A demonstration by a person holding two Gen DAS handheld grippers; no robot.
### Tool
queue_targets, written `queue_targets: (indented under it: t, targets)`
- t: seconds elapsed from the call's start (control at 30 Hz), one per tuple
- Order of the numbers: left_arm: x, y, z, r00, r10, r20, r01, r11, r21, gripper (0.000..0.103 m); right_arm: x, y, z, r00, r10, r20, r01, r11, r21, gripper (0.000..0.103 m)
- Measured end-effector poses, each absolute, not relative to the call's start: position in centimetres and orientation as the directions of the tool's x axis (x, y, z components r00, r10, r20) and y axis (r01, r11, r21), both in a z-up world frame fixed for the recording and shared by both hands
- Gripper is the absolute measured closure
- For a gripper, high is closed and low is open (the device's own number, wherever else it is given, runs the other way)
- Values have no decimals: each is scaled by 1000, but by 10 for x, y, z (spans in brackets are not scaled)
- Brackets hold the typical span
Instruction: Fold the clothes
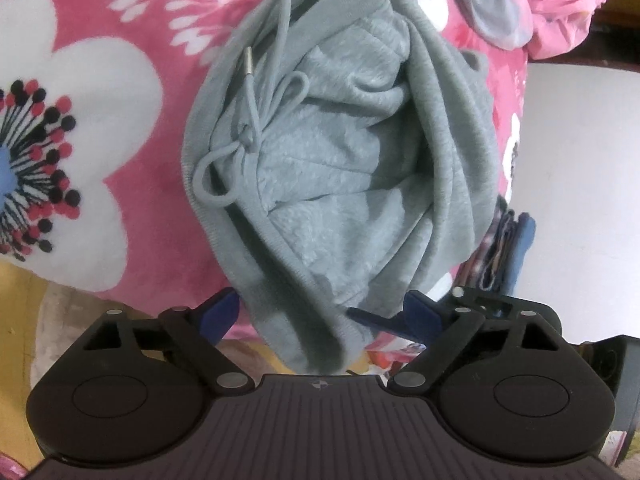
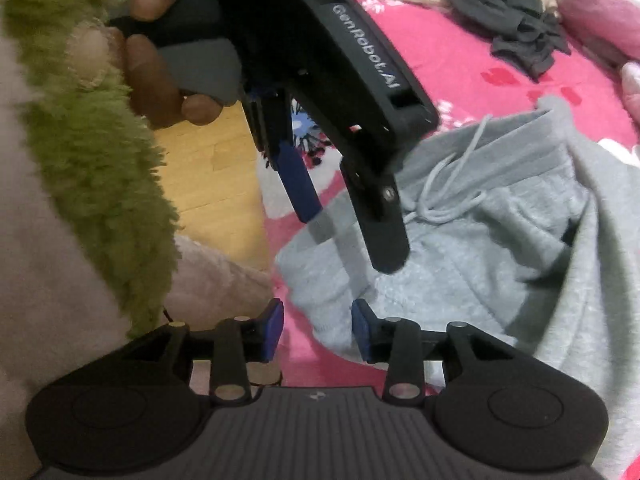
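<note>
A grey fleece garment (image 1: 352,168) with a drawstring (image 1: 256,128) lies bunched on the pink flowered blanket (image 1: 120,20). My left gripper (image 1: 320,312) stands wide open, and the garment's near edge lies loosely between its blue pads without being pressed. In the right wrist view the same garment (image 2: 500,248) spreads to the right, and the left gripper (image 2: 348,240) hangs over its left part, held by a hand (image 2: 152,68) in a fuzzy green sleeve (image 2: 88,140). My right gripper (image 2: 317,332) is open just off the garment's near-left corner, with nothing gripped.
A dark crumpled garment (image 2: 508,8) and pale cloths lie at the blanket's far side. Wooden floor (image 2: 224,152) shows past the bed's left edge. Beside the bed stand a white surface (image 1: 580,180) and folded plaid cloth (image 1: 504,248). More clothes (image 1: 520,0) are piled farther back.
</note>
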State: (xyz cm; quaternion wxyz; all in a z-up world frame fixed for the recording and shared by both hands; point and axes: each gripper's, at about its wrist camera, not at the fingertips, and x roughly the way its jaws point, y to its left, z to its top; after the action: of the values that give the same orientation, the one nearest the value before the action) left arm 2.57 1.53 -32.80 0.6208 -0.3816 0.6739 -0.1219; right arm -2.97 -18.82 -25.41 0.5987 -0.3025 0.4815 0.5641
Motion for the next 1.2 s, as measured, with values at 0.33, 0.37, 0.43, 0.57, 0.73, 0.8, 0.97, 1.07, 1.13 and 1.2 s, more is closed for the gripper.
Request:
queue_targets:
  t: [0.33,0.37,0.43,0.57,0.73,0.8,0.97,1.07,1.13,1.2]
  targets:
    - [23,4,-352,28,-595,-803,-383,736,-558,37,36,-230,-221,-32,398,-917,-892,403,206,62]
    - [23,2,-352,32,-590,-807,-376,741,-556,41,52,-231,-220,-4,406,-914,-875,442,200,62]
    - [23,-1,-353,39,-578,-815,-360,753,-551,46,81,-225,-219,66,423,-904,-864,477,160,62]
    - [22,-4,-351,48,-547,-836,-326,782,-531,50,115,-182,-232,161,439,-884,-946,323,-12,44]
    - [17,-5,-351,56,-519,-853,-321,800,-507,47,154,-123,-276,149,414,-898,-988,91,-122,36]
    - [15,-6,-351,66,-515,-855,-313,803,-508,50,163,-106,-291,77,382,-921,-997,24,-73,35]
    - [9,-7,-341,123,-500,-858,-261,817,-514,85,163,-81,-315,-67,259,-964,-998,-33,60,60]
    - [6,1,-330,166,-480,-862,-263,821,-508,89,161,-91,-295,-28,321,-947,-999,35,42,83]
    - [5,11,-316,198,-472,-859,-251,823,-510,91,158,-104,-274,26,380,-925,-995,100,13,85]
    - [3,22,-301,232,-466,-854,-236,825,-514,92,152,-120,-246,102,433,-896,-985,170,-30,85]
